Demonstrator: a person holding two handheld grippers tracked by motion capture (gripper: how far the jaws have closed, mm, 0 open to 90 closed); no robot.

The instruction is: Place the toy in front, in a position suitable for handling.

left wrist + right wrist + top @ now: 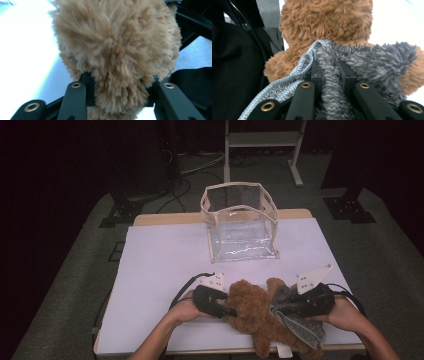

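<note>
At the table's (pixel 165 255) near edge, left gripper (pixel 231 311) clamped the bear (pixel 250 312); right gripper (pixel 295 306) clamped its grey cloth (pixel 295 322). Risk: cloth could slip off if pulled unevenly. Farther back stood a clear bag (pixel 240 222).

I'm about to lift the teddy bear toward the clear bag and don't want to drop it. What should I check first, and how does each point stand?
1. Left gripper shut on the teddy bear: ok, fur is pinched between the jaws.
2. Right gripper shut on the grey cloth: ok.
3. Cloth lies on the bear: ok, draped over its side.
4. Clear bag upright with its mouth open: ok.
5. Table between bear and bag free: ok.
6. Grip deep enough to carry the bear: cannot tell, perhaps only fur is caught.
</note>
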